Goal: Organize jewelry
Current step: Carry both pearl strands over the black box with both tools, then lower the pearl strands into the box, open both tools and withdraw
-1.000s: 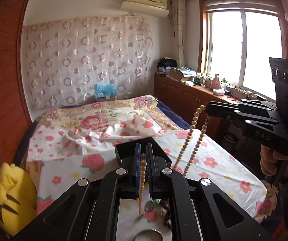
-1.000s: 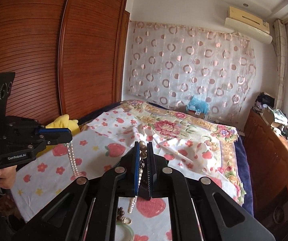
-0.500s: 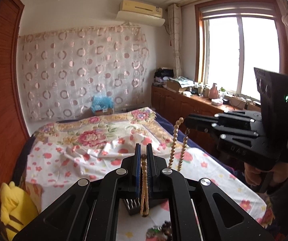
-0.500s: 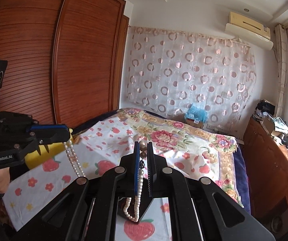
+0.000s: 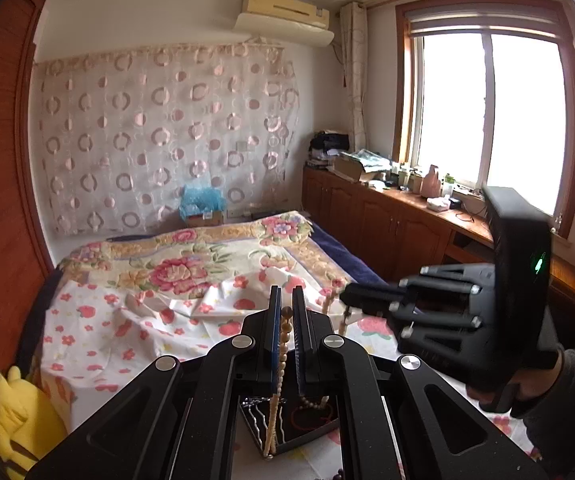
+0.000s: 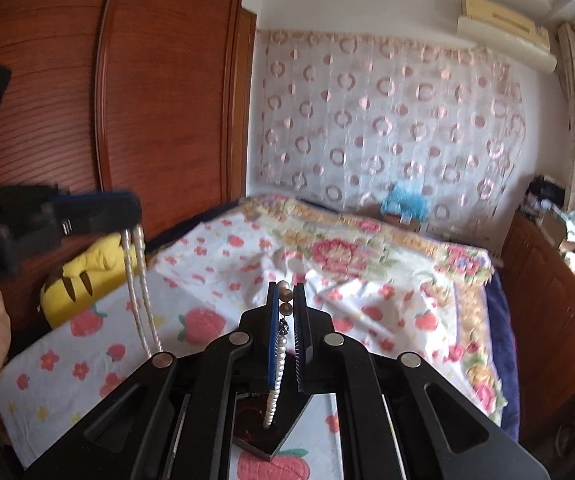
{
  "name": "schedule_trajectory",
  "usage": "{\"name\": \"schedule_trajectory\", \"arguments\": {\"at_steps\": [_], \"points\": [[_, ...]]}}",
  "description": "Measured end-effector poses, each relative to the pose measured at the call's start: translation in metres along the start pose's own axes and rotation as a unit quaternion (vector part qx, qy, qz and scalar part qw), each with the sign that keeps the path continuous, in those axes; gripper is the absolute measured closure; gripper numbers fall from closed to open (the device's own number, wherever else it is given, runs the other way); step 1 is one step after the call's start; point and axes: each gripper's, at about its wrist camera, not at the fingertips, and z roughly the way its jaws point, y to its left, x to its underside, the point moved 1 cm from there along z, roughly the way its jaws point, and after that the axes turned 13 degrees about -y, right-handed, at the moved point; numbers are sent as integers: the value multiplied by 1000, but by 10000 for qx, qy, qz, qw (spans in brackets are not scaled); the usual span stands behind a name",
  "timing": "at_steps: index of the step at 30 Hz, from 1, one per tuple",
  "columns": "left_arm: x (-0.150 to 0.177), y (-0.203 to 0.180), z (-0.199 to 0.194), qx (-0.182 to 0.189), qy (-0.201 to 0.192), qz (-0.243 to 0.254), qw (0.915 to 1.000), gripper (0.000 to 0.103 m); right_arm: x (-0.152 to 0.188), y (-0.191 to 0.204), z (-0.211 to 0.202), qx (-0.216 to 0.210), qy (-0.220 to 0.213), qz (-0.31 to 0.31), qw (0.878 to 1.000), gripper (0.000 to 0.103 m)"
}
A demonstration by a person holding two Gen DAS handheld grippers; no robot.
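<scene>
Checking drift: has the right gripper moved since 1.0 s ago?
Yes. In the left wrist view the right gripper sits lower now: against the bed, no longer up by the cabinets.

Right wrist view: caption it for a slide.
Right gripper shut on a pearl necklace dangling over a black jewelry tray on the strawberry-print bedsheet.

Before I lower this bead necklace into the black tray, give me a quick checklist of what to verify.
1. Left hand-held gripper shut on the bead necklace: ok.
2. Right hand-held gripper shut on the same necklace: ok.
3. Strand loops hang free below both grippers, no visible snag: ok.
4. Black tray sits under the hanging loop: ok.
5. Tray has room: cannot tell; another strand and a red cord already lie inside.
6. Tray lies flat on the floral bedsheet: cannot tell, mostly hidden by gripper frames.
</scene>
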Motion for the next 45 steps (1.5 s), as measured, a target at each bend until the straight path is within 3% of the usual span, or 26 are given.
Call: {"name": "schedule_trajectory", "arguments": {"at_steps": [9,16,19,23,27,31,37,41,45], "points": [[0,6,27,41,58,-99,9999,98,58,1,34,-122,598,155,9980,95],[-9,6,31,56,-90,-91,9999,98,67,-3,35,-157,638,234,9976,94],[-5,4,35,67,20,-64,10000,98,70,-3,35,-168,647,221,9975,94],[17,5,45,38,334,-100,9994,98,77,-2,36,-141,718,224,9971,94],[44,9,54,11,700,-189,9974,98,82,-2,31,-120,738,250,9969,78],[69,10,59,-55,1021,-213,9945,98,86,-1,18,-61,738,236,9970,78],[90,12,48,-100,1218,-253,9922,97,98,6,-13,-14,723,311,9969,78],[97,10,31,-84,1222,-220,9922,89,113,18,-29,7,776,364,9963,78],[108,7,14,-96,1270,-168,9917,89,131,29,-43,-9,846,512,9951,77]]}}
